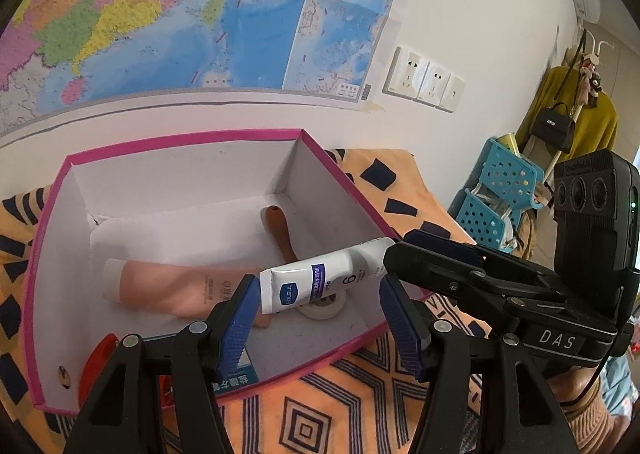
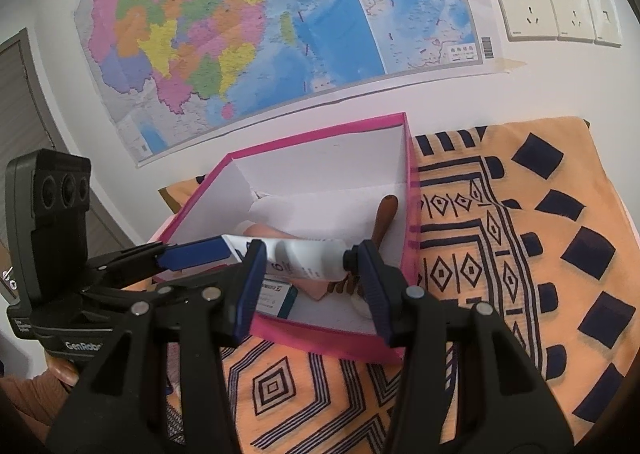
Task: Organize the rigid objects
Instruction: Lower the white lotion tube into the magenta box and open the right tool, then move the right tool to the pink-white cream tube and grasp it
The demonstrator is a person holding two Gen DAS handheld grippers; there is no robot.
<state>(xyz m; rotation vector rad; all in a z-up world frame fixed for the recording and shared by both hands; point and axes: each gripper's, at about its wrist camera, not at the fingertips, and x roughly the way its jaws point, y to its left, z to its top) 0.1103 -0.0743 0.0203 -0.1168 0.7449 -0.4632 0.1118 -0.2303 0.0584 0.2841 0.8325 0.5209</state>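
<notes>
While both sets of tongs hang over the pink box (image 1: 180, 139), I list what shows.

Item, white tube (image 1: 320, 274): in the air above the box's near right part, level-ish, crimped end toward my left tongs (image 1: 316, 286), black cap toward my right tongs (image 2: 312, 258).

Item, left tongs: partly spread. The crimped end lies against the inner face of one blue pad, and the tube runs slantwise across the gap. Whether the pads pinch it, I cannot tell.

Item, right tongs: partly spread. The cap touches one pad and the tube's body crosses to the other finger. A true pinch, I cannot tell.

Item, box contents, on the white floor: peach tube (image 1: 168, 286) lying flat; brown wooden handle (image 1: 280, 230) toward the far right corner; white tape roll (image 1: 324, 310) under the white tube; blue-and-white carton (image 2: 276, 296) at the near wall.

Item, red object (image 1: 98, 358): at the near left corner, mostly hidden.

Item, orange patterned cloth (image 2: 520, 254): covers the desk and carries the box.
</notes>
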